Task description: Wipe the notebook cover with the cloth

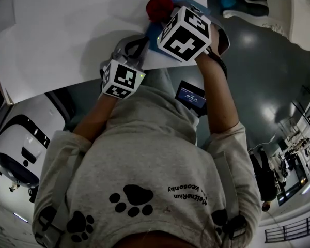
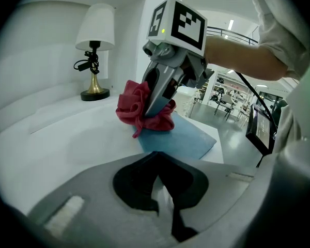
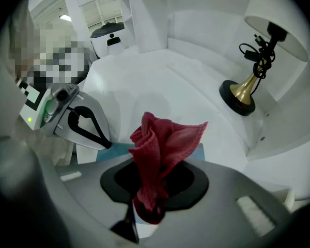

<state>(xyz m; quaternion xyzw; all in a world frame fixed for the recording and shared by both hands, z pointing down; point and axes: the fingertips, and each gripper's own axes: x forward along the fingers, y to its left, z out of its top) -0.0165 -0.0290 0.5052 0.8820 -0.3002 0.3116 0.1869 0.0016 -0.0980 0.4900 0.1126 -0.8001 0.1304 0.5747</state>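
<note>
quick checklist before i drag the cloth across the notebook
1. Cloth gripped by right hand-held gripper: ok, jaws shut on it.
2. Cloth resting on notebook cover: ok.
3. Notebook flat on table: ok.
4. Left hand-held gripper steadying notebook: cannot tell; jaws shut, at its near edge.
5. Lamp out of the wipe path: ok, stands apart.

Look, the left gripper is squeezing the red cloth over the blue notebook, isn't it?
Not quite. The right gripper, not the left, is squeezing the red cloth over the blue notebook; the right gripper view shows the cloth between its jaws. The left gripper is shut on nothing.
</note>
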